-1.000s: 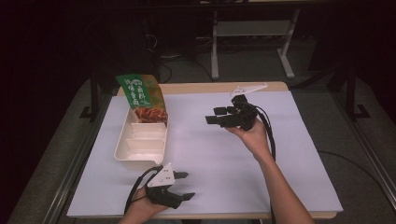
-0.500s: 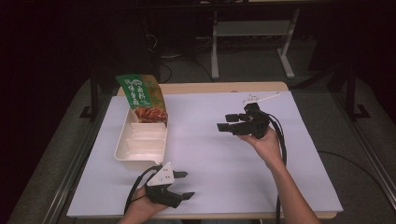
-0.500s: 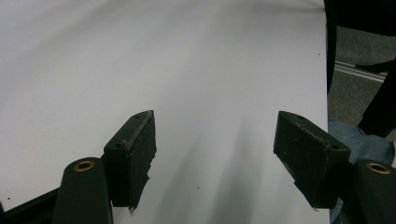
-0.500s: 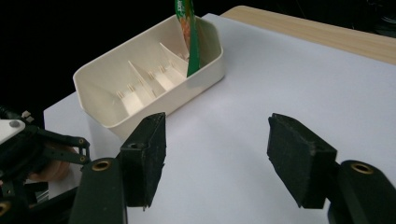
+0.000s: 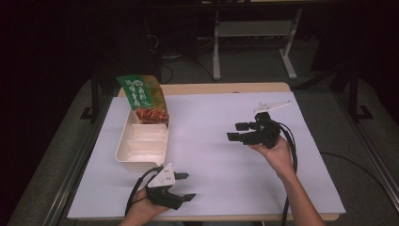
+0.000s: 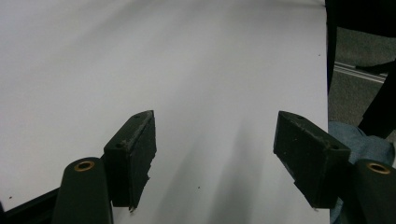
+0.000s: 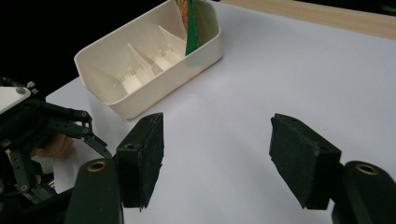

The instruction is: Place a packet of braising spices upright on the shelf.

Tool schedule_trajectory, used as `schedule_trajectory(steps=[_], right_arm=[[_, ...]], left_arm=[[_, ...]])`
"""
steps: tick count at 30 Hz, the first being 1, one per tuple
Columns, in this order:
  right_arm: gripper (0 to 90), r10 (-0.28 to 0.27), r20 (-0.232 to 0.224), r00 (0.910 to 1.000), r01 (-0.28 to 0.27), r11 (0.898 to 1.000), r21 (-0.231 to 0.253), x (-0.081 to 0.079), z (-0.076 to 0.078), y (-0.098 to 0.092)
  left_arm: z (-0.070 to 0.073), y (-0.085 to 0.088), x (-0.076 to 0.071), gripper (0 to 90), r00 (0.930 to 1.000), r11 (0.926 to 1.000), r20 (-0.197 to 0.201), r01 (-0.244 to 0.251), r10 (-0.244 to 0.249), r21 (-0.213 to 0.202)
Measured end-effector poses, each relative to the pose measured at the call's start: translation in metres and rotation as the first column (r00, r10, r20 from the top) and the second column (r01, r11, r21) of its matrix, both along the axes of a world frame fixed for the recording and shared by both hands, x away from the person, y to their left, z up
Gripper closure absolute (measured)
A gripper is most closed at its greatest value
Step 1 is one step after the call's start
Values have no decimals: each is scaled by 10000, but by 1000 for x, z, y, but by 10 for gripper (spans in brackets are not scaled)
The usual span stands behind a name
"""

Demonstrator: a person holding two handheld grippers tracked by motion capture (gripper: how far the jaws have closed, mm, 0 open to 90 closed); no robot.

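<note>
Two tongs: yours, both gaping, nothing held
Left tongs: low on desk
Right tongs: just widened, facing tray

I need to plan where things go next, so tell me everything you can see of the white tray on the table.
The tray is a cream-white, plastic-looking oblong box with rounded corners and thin dividers splitting it into several compartments. It sits flat and upright on the white table cover, near the left edge. A green snack bag leans in its far end compartment; the nearer compartments look empty. Neither hand-held gripper touches it.
</note>
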State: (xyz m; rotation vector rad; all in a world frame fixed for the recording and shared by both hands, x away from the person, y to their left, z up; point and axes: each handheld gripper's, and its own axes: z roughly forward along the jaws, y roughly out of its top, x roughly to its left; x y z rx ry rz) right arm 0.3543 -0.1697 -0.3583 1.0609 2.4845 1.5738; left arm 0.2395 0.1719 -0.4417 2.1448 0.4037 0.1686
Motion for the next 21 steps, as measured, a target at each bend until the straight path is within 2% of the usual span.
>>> schedule_trajectory(steps=[11,21], right_arm=[[340,-26,-40,10000,25,10000,-78,-13,-9,-14],[330,-206,-379,9991,201,9997,-131,-28,-26,-32]], left_arm=[[0,-1,0,291,10000,10000,-18,-2,2,8],[-1,-1,0,291,10000,10000,-38,-42,42,15]])
